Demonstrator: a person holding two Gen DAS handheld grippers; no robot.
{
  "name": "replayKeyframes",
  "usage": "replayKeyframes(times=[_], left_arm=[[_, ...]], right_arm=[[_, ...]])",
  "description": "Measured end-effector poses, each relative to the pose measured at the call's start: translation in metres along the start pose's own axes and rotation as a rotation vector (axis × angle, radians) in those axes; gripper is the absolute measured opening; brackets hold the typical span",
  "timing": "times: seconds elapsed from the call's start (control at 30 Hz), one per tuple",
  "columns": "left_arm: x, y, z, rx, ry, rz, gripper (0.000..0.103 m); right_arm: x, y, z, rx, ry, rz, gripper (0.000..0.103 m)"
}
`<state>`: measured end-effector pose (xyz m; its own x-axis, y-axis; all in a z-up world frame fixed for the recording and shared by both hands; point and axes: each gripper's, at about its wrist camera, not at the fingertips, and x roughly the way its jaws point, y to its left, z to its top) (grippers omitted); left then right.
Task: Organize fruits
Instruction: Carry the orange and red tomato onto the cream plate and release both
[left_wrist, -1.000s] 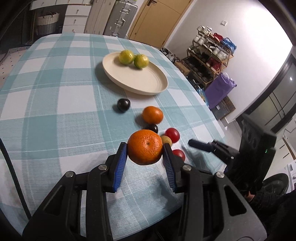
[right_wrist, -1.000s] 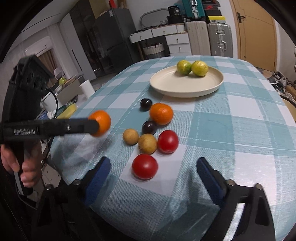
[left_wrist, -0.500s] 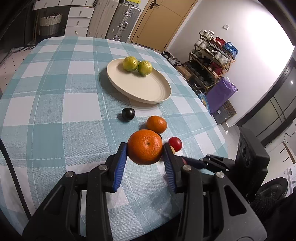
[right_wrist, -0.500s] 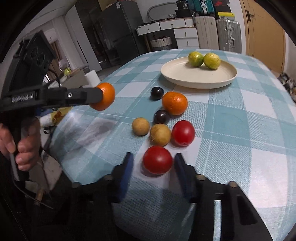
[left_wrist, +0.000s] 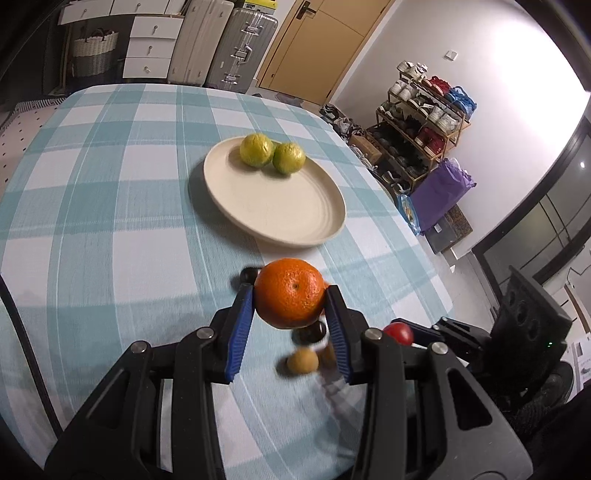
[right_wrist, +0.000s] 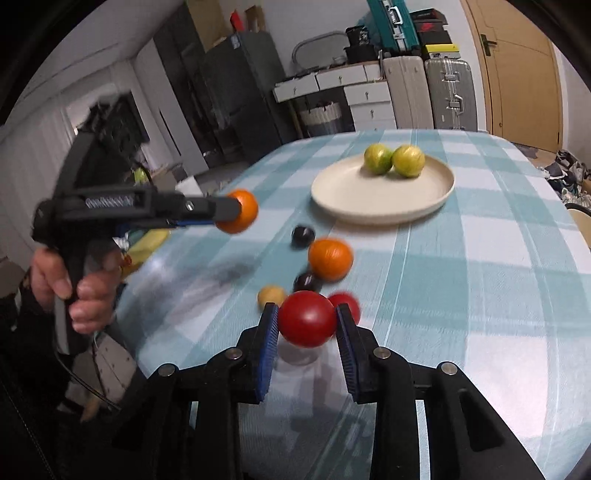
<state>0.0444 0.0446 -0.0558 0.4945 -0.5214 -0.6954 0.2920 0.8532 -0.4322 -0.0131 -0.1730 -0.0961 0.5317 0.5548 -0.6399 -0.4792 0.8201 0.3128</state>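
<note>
My left gripper (left_wrist: 290, 295) is shut on an orange (left_wrist: 290, 292) and holds it above the table, short of the cream plate (left_wrist: 280, 206). The plate carries two green citrus fruits (left_wrist: 273, 152). My right gripper (right_wrist: 306, 319) is shut on a red tomato (right_wrist: 306, 318), lifted just off the cloth. In the right wrist view the left gripper's orange (right_wrist: 238, 210) shows at the left, and the plate (right_wrist: 384, 199) lies beyond. On the table remain a second orange (right_wrist: 330, 258), two dark plums (right_wrist: 303, 236), a yellow-brown fruit (right_wrist: 270, 295) and another red tomato (right_wrist: 347, 302).
The table has a teal and white checked cloth (left_wrist: 110, 221). Its right edge drops off near a shoe rack (left_wrist: 424, 122) and a purple bag (left_wrist: 441, 192). Suitcases and drawers (right_wrist: 424, 92) stand behind the table's far end.
My right gripper has closed on the red tomato and lifted it. My left gripper has carried the orange forward toward the plate.
</note>
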Motion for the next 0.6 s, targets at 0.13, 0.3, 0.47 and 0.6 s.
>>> replayKeyframes(times=[0.13,0.3,0.47,0.6], left_arm=[[0.01,0.002,0.022,-0.015,-0.001,-0.002,0.036],[0.022,0.001,0.05,-0.006,-0.009,0.0,0.036],[0.035,0.005,0.075,-0.018,-0.013,0.012,0.036],[0.045,0.011,0.092,-0.034,-0.007,0.022,0.036]], right_arm=[[0.001,-0.01,0.022,0.009,-0.029,-0.006,0.032],[0.005,-0.022,0.048,0.01,-0.047,-0.014,0.032],[0.012,-0.035,0.075,0.025,-0.072,-0.03,0.032],[0.023,-0.044,0.097,0.031,-0.081,-0.039,0.032]])
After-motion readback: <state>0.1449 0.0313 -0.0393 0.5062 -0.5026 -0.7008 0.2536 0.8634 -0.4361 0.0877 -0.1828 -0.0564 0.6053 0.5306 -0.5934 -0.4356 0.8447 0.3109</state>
